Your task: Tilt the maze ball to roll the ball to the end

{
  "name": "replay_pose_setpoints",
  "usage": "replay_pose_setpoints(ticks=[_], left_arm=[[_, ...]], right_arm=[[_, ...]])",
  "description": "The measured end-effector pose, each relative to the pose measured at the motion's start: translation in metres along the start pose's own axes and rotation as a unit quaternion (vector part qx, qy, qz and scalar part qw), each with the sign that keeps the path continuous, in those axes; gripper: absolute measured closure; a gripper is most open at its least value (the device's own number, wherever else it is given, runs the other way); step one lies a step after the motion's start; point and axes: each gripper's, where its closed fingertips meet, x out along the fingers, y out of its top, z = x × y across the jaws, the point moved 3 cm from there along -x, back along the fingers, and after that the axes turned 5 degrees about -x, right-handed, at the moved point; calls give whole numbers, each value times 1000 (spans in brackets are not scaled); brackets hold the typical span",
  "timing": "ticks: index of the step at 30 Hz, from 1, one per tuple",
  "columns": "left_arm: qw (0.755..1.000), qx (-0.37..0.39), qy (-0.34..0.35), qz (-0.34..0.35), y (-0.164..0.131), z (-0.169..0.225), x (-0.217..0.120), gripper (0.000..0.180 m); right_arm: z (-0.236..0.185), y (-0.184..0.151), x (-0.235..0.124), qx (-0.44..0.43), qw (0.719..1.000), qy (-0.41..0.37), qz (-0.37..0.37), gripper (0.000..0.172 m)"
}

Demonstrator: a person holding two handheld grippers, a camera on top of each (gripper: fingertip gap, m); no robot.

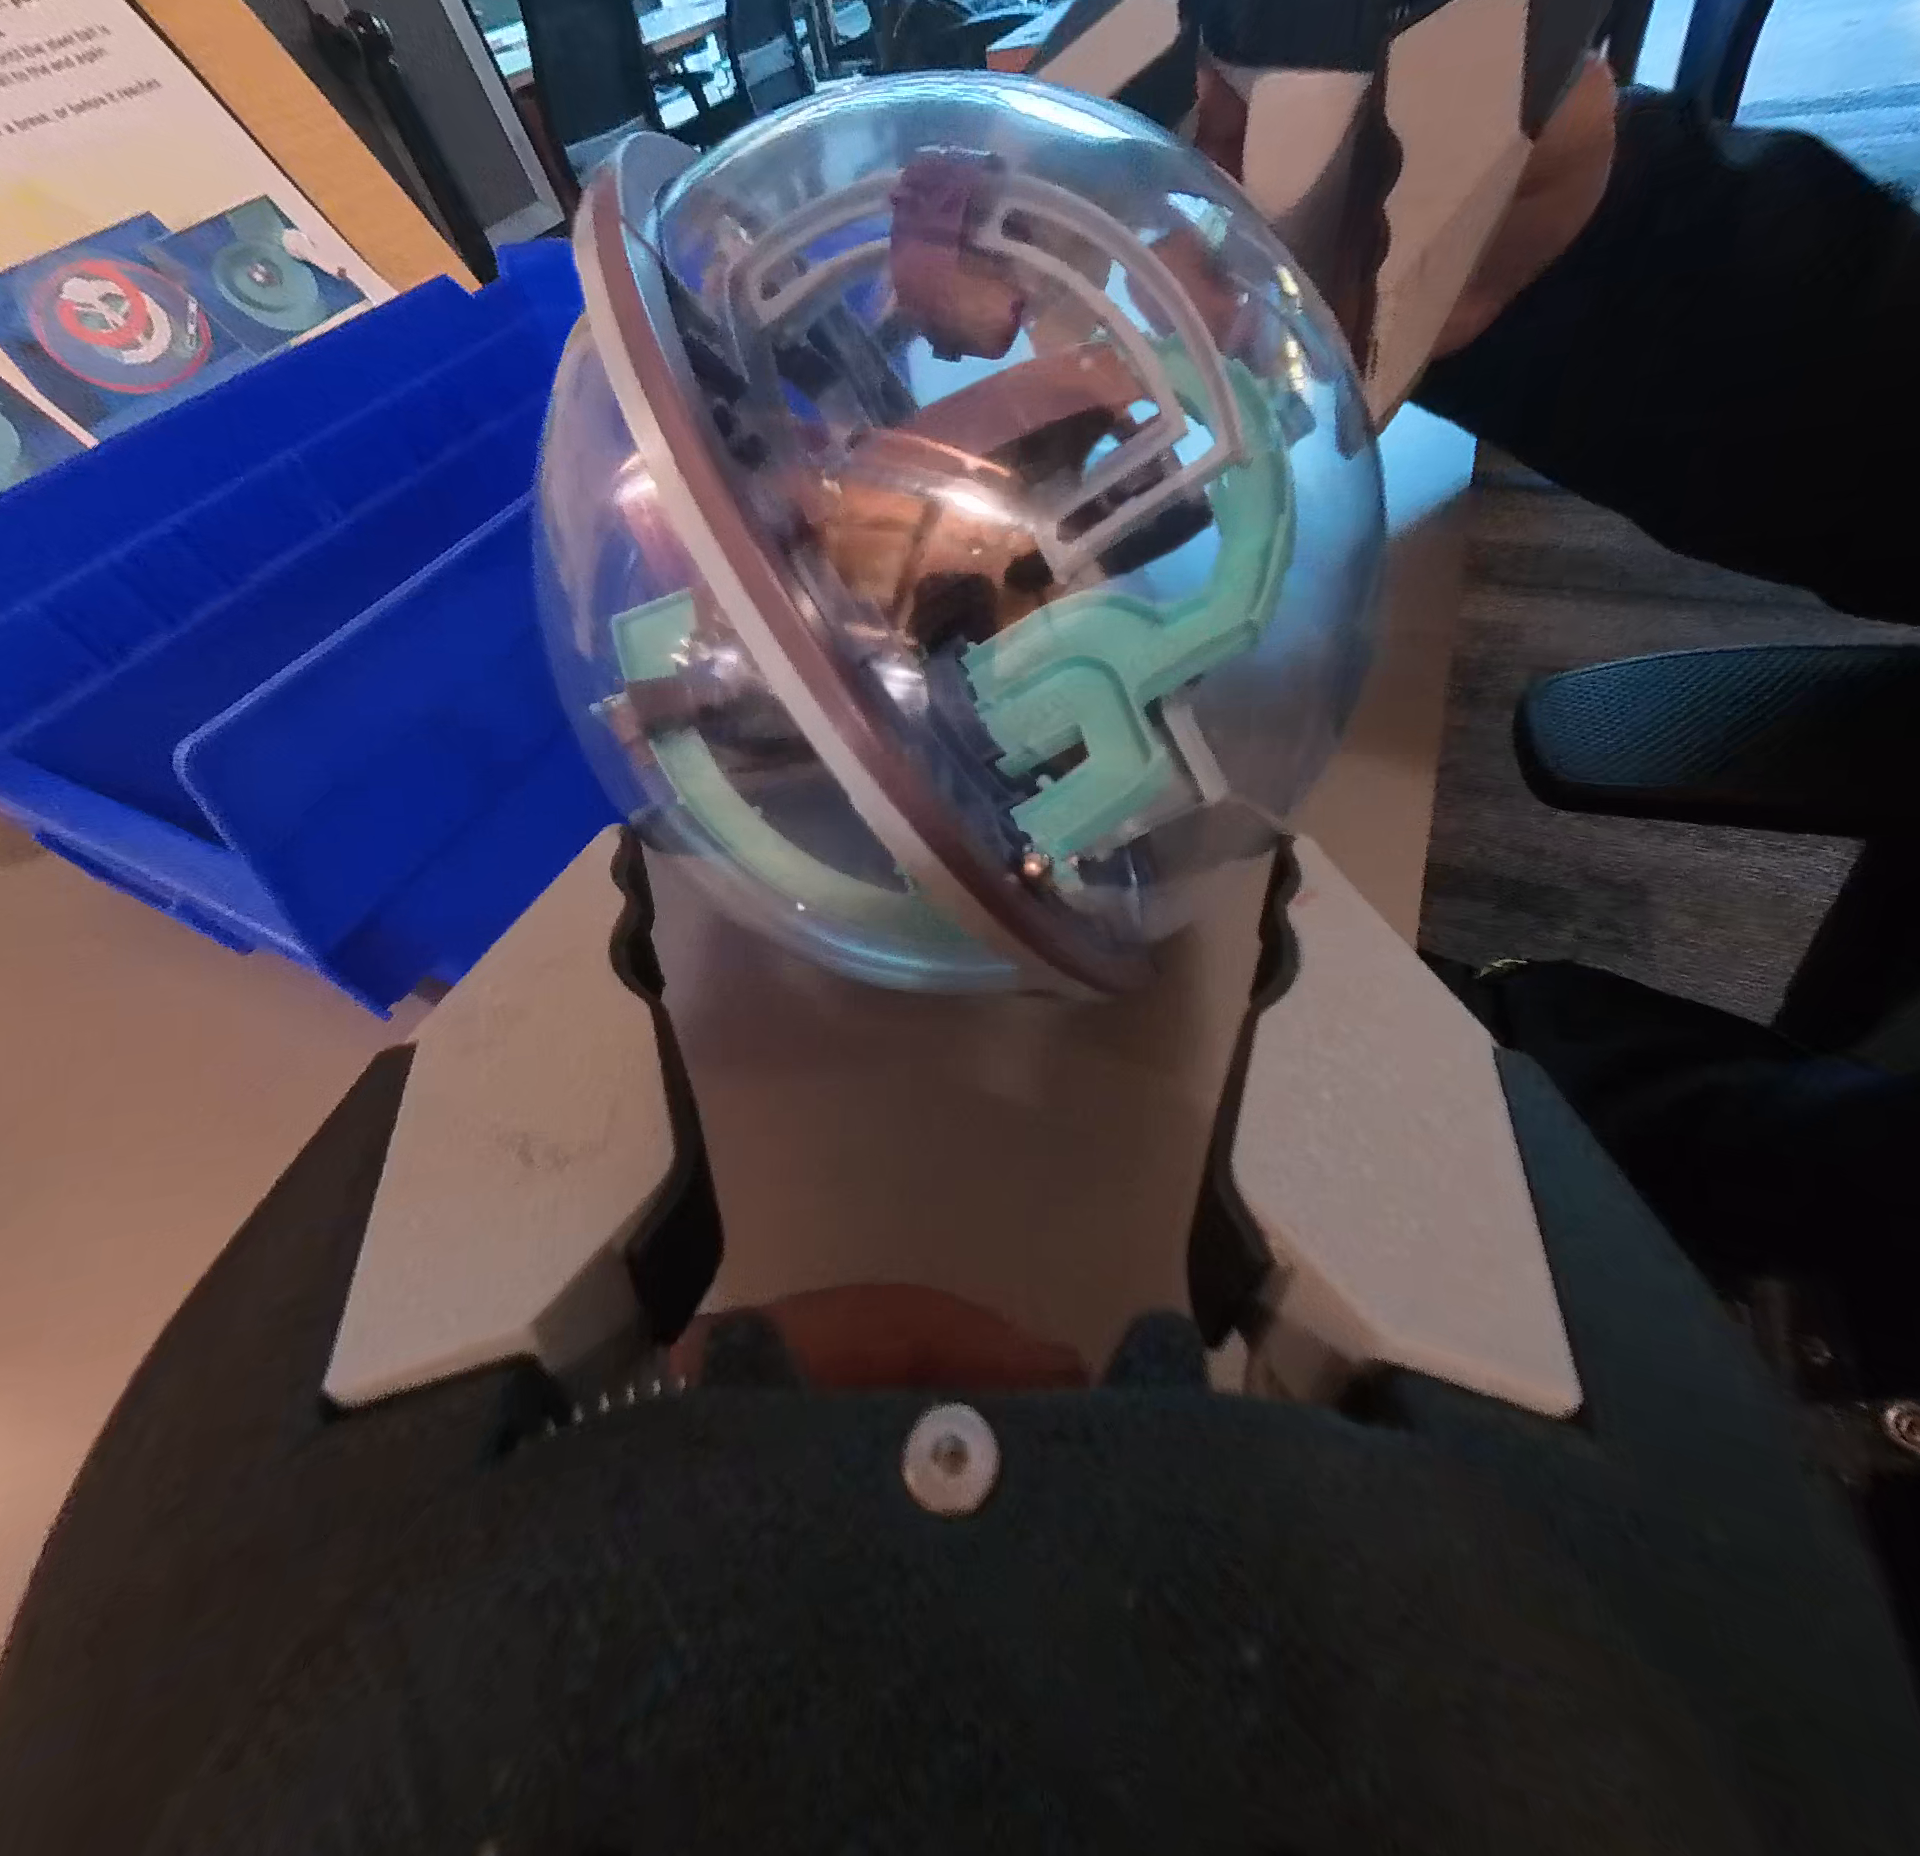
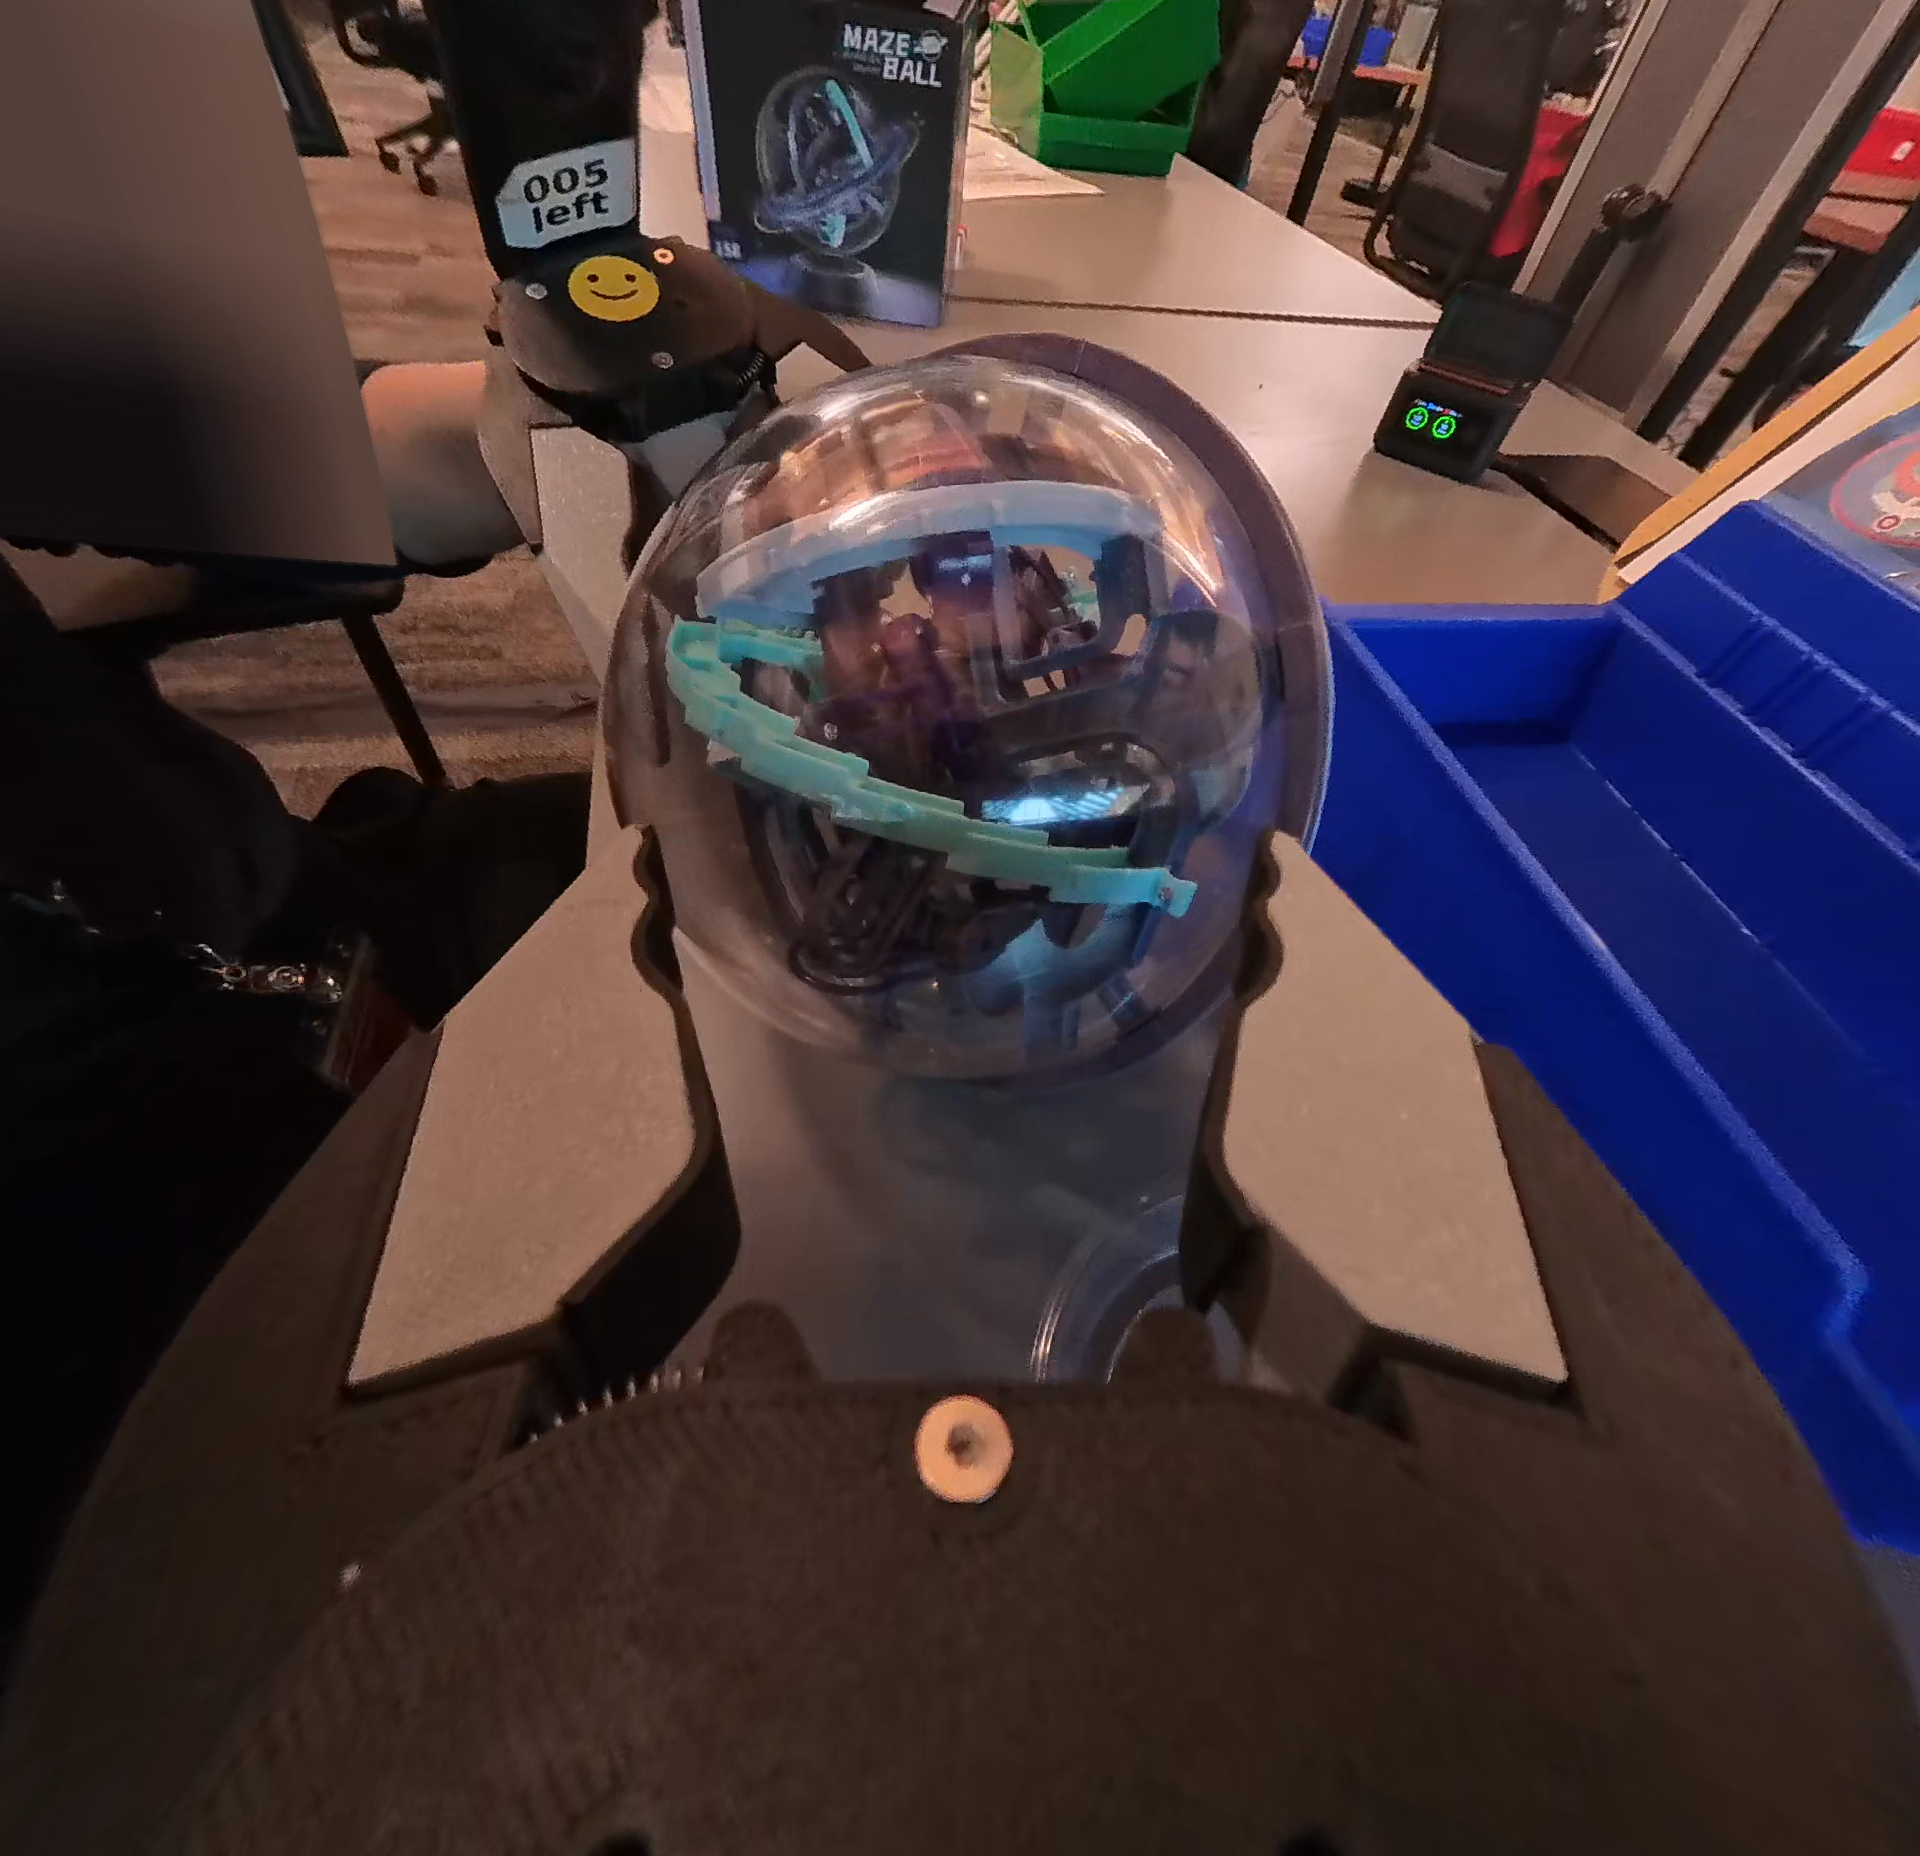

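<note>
Both tools, left (image 1: 956, 850) and right (image 2: 956, 871), clamp the clear maze ball (image 1: 956, 559) above the table (image 2: 1195, 248). Slow, tiny tilts should work best, watching the steel ball (image 1: 1032, 864).

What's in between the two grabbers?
The clear maze ball. The right wrist view shows it between the right gripper in front and the left gripper behind it.

Left gripper (image 1: 956, 861) is spreading wide, fingertips pressing the maze ball (image 1: 956, 570) from both sides. Right gripper (image 2: 956, 871) is clamping the same sphere from the opposite side, jaws equally wide.
</note>
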Motion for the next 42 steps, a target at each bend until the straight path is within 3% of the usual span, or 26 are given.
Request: replay_pose_setpoints(ticks=[7,11,23,29,34,39,42], left_arm=[[999,31,4,-7,-2,3,0,68],[999,52,11,-11,-4,3,0,69],[998,58,27,-19,-6,-3,0,81],[999,35,28,-13,-4,-7,0,82],[999,40,21,-14,-5,-7,-2,83],[999,28,16,-13,-5,-9,-2,86],[999,25,16,-14,-5,-9,-2,86]], right_arm=[[-1,3,-8,35,998,36,27,67],[5,6,-11,69,996,39,49,82],[10,-1,2,46,998,32,-38,56],[17,4,5,92,994,65,2,50],[25,3,-3,118,988,90,38,71],[38,4,-5,132,987,71,62,65],[40,-1,1,119,990,56,40,48]])
